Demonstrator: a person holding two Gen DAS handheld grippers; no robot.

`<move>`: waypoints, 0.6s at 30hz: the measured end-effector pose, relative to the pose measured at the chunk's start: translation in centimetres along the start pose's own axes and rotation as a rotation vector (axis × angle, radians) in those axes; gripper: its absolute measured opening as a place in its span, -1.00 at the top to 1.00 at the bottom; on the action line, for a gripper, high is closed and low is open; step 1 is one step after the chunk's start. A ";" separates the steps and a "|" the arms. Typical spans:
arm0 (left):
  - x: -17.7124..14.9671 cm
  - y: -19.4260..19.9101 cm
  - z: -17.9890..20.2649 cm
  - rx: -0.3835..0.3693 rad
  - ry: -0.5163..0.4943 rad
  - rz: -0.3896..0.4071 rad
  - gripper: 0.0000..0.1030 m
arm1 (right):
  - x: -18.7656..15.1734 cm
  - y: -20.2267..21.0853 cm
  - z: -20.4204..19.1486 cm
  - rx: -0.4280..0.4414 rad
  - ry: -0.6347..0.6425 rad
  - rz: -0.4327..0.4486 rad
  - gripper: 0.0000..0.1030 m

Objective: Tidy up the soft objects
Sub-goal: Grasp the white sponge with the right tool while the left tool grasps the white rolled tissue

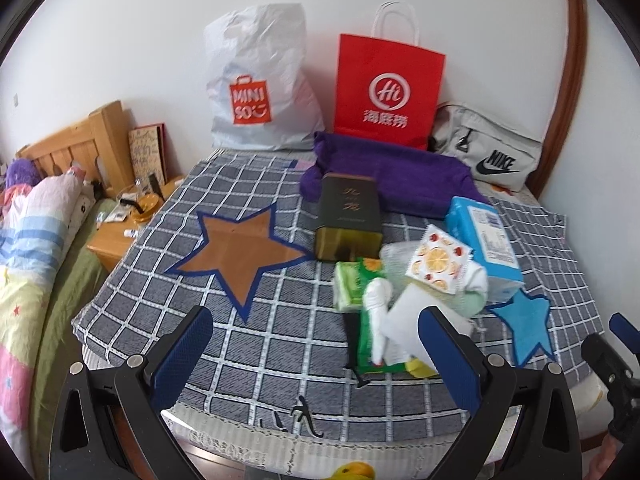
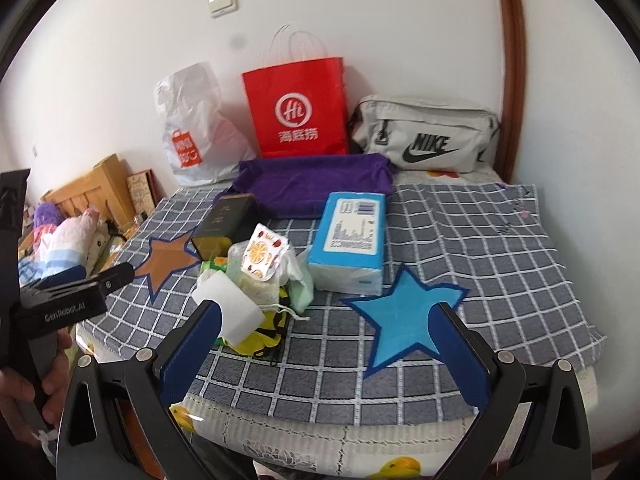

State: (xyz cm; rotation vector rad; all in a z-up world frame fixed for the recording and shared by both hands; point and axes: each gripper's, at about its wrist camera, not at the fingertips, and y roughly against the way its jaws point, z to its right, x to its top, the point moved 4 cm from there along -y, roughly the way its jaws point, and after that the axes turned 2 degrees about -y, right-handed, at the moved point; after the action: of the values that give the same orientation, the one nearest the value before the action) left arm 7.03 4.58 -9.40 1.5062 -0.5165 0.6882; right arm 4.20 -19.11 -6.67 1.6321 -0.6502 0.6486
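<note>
Several soft objects (image 2: 256,280) lie heaped at the centre of the frame on the checked bed cover (image 2: 500,248): we list a white foam block (image 2: 230,308), an orange-printed packet (image 2: 264,258), and a blue tissue pack (image 2: 352,236) just beside. Behind lies a folded purple towel (image 2: 312,180). Our left claw (image 1: 316,344) and right claw (image 2: 326,338) both gape wide, holding nothing.

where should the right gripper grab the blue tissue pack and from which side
Grip the blue tissue pack across its two long sides, coming down from above. It lies flat on the checked cloth, long axis running away from the right gripper, whose fingers are open. Its right flank is clear; the left flank sits close to the pile of soft items, so enter near the far end.
</note>
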 end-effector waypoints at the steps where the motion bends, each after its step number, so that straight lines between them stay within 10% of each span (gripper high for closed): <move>1: -0.2 -0.6 -0.4 0.005 0.002 -0.008 -1.00 | -0.2 -0.6 -0.4 0.007 0.011 -0.009 -0.97; 18: -2.9 -7.0 -5.7 0.041 0.062 -0.147 -0.96 | -2.4 -10.8 -7.7 0.184 0.173 -0.158 -0.79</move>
State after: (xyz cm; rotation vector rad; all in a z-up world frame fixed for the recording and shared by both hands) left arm 9.18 10.40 -16.55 1.5399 -0.3427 0.6312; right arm 9.89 -9.83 -14.61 1.7533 -0.3402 0.7410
